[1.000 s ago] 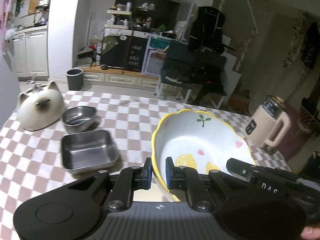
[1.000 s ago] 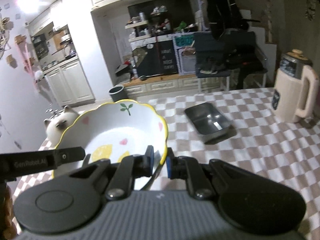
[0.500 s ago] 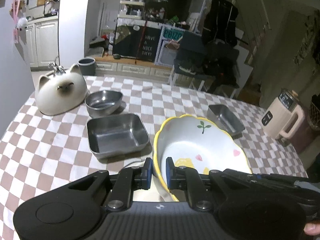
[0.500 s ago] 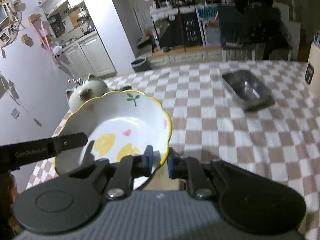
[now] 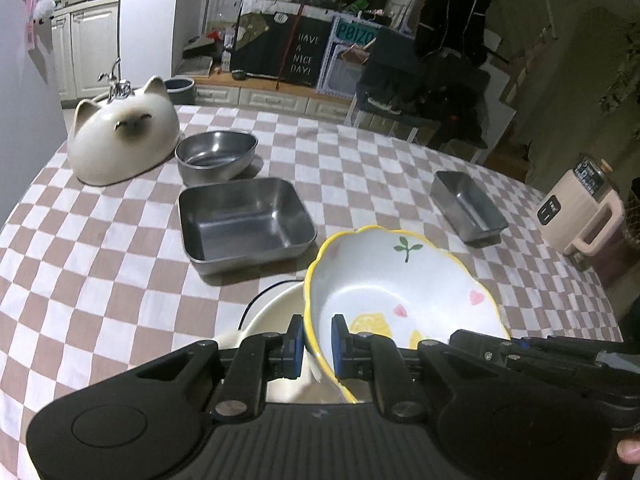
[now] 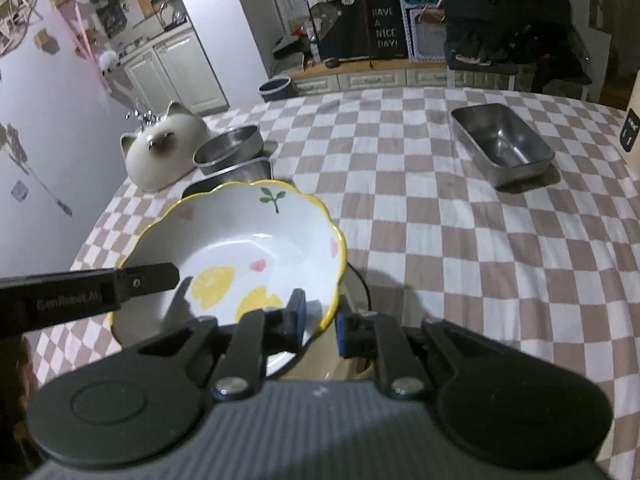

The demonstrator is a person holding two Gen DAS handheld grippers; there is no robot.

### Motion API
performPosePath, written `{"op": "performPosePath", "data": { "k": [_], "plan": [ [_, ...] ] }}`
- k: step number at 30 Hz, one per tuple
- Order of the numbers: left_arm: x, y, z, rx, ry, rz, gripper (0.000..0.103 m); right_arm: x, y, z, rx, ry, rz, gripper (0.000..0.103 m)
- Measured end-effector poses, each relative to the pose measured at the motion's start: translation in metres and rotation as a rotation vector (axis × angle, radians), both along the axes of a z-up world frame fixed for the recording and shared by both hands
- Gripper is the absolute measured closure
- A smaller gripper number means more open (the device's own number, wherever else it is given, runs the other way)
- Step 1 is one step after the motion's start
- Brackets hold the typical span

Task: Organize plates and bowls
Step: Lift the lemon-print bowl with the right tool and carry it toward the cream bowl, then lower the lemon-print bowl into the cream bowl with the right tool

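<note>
At the far left of the checked tabletop (image 5: 100, 240) sits a cat-faced ceramic dome (image 5: 122, 136), with a round steel bowl (image 5: 216, 158) touching its right side and a square steel tray (image 5: 244, 222) just in front of that. Next comes the scalloped bowl (image 5: 400, 284), white with a yellow rim, a green sprig, pink hearts and lemon slices inside. The left tongs (image 5: 316, 344) are clamped on its left rim, one pad inside and one outside. The right tongs (image 6: 320, 320) straddle the opposite rim; the inner pad looks to be on the wall, but the outer one seems to stand slightly off, so that grip may be loosening.

The bowl hangs tilted between the two tongs, directly above a cream bowl (image 5: 272, 312) whose rim shows just beneath and left of it. The move ahead likely turns on that stacking: the scalloped bowl lies straight down from nesting there, both hands equally near. Far right, a small steel tray (image 5: 468, 208) and a beige kettle (image 5: 580, 212) stand well apart.
</note>
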State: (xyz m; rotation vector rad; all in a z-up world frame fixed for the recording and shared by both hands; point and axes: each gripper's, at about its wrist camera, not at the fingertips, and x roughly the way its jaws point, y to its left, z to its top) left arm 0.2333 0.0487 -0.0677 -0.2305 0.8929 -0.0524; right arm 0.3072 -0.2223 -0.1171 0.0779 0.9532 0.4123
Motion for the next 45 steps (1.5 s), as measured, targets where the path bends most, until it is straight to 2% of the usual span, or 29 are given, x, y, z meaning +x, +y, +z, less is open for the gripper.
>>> {"op": "performPosePath", "data": {
  "k": [6, 25, 31, 45],
  "plan": [
    [-0.001, 0.002, -0.009, 0.012, 0.045, -0.017, 0.088, 0.003, 0.003, -0.008, 0.004, 0.067, 0.007, 0.084],
    [0.005, -0.003, -0.030, 0.057, 0.155, -0.042, 0.083, 0.007, 0.014, -0.022, -0.076, 0.136, 0.030, 0.084],
    [0.006, -0.001, -0.031, 0.045, 0.165, -0.039, 0.077, 0.010, 0.016, -0.024, -0.085, 0.146, 0.031, 0.084],
    [0.009, 0.003, -0.037, 0.034, 0.198, -0.029, 0.075, 0.016, 0.018, -0.030, -0.081, 0.183, 0.022, 0.084]
  ]
}}
